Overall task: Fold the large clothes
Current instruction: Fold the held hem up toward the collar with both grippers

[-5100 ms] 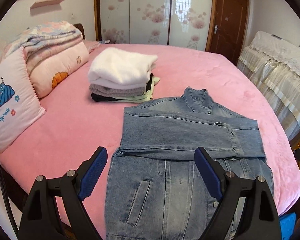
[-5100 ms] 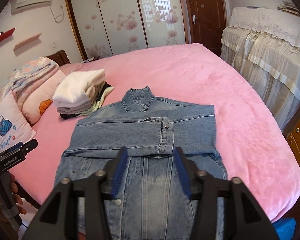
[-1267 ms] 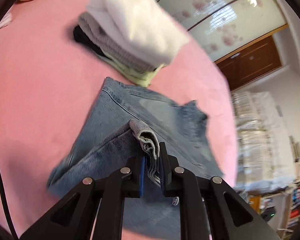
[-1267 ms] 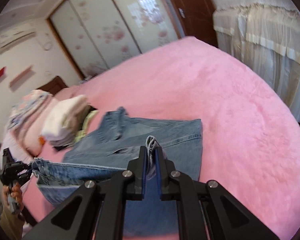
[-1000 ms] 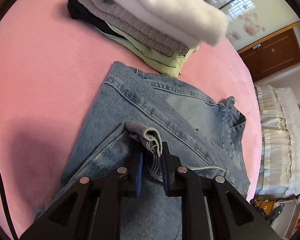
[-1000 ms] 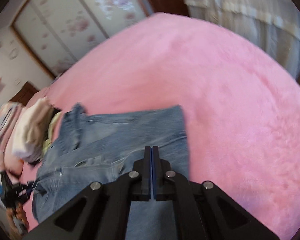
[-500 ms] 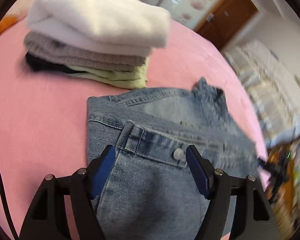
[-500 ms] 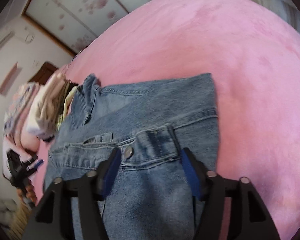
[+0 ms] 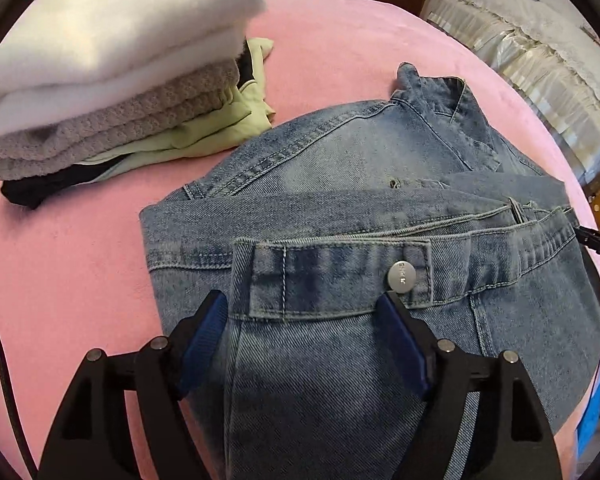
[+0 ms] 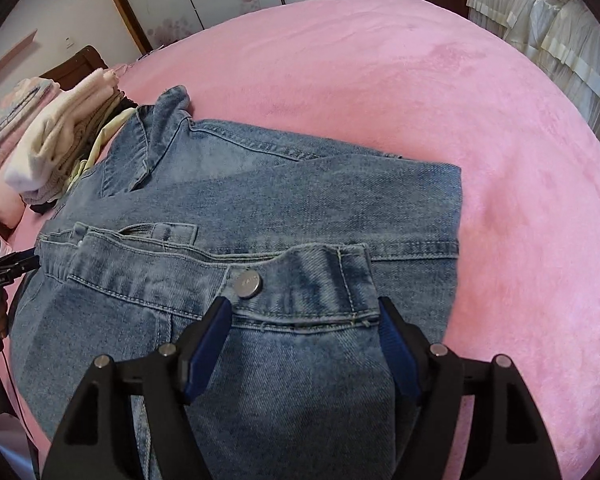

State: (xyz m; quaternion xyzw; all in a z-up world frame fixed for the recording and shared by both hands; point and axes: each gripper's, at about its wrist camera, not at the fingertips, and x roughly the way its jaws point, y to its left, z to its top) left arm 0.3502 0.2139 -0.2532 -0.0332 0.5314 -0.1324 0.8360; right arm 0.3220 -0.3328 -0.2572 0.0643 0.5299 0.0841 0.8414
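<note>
A blue denim jacket (image 9: pixel 340 208) lies on the pink bed (image 9: pixel 60 264), its bottom hem folded up over the sleeves toward the collar. It also shows in the right wrist view (image 10: pixel 260 208). My left gripper (image 9: pixel 300 316) is open and empty, its fingers straddling the hem's left corner by a metal button (image 9: pixel 400 276). My right gripper (image 10: pixel 302 316) is open and empty over the hem's right corner, by another button (image 10: pixel 247 283).
A stack of folded clothes (image 9: pixel 112 60), white on top, lies on the bed left of the jacket and shows in the right wrist view (image 10: pixel 60 144). Pillows (image 10: pixel 4 120) lie beyond it. A lace-covered piece of furniture (image 10: pixel 540 20) stands right of the bed.
Both grippers carried the jacket's hem up over the folded sleeves, then opened and let it go. The hem now lies flat on the jacket.
</note>
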